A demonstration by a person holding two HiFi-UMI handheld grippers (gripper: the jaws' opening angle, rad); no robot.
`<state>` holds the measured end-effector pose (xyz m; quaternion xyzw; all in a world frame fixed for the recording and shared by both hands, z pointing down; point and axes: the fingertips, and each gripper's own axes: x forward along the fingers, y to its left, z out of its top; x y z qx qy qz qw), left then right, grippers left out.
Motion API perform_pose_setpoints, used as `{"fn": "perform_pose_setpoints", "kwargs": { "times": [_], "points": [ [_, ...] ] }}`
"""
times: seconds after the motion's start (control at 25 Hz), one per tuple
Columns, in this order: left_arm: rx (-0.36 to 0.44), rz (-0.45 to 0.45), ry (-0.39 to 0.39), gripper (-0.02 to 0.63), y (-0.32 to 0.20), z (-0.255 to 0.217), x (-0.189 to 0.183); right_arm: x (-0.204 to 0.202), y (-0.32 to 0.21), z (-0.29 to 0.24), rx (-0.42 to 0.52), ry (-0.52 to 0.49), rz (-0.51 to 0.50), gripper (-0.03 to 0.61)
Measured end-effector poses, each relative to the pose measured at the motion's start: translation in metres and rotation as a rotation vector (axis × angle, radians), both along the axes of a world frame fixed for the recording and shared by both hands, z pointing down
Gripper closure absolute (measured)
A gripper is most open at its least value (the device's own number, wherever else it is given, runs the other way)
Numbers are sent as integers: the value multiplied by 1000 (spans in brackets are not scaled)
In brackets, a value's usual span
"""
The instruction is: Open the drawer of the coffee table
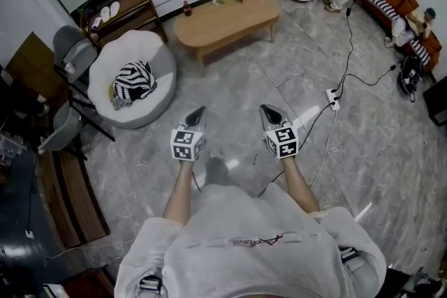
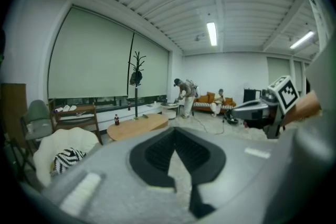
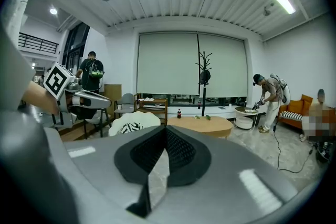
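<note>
The light wooden oval coffee table is seen well ahead of both pairs of fingers, across a stretch of grey marbled floor, and nothing of it is touched. Its long axis is laid across the line along which the fingers point, with the left end slightly nearer than the right. No drawer front can be made out on the side shown, so the face from which it pulls cannot be told. A dark bottle with a red cap is stood at the table's left end. The table is placed almost midway ahead between the two grippers. The left gripper is judged marginally nearer to it than the right gripper. Both pairs of jaws are pressed fully together and nothing is held in either. Ahead and to the left of the left fingers, a round white cushioned seat with a black-and-white striped cloth is set. To the right of the right fingers, a white power strip is laid on the floor. A walk up to the table is judged to be needed first.
</note>
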<state>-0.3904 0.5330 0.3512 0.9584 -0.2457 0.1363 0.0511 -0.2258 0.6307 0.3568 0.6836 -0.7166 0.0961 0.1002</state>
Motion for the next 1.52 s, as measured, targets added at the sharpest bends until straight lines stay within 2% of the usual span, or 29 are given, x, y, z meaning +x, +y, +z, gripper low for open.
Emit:
{"fn": "perform_pose_setpoints", "kwargs": {
  "times": [0.4,0.72,1.52],
  "points": [
    [-20,-2,-15,615,-74,17,23,25,-71,10,-26,4,2,575],
    [-12,14,10,615,-159,4,51,50,-157,0,-28,25,10,574],
    [-19,60,25,615,-374,-13,94,86,-372,-21,-22,35,49,575]
  ]
}}
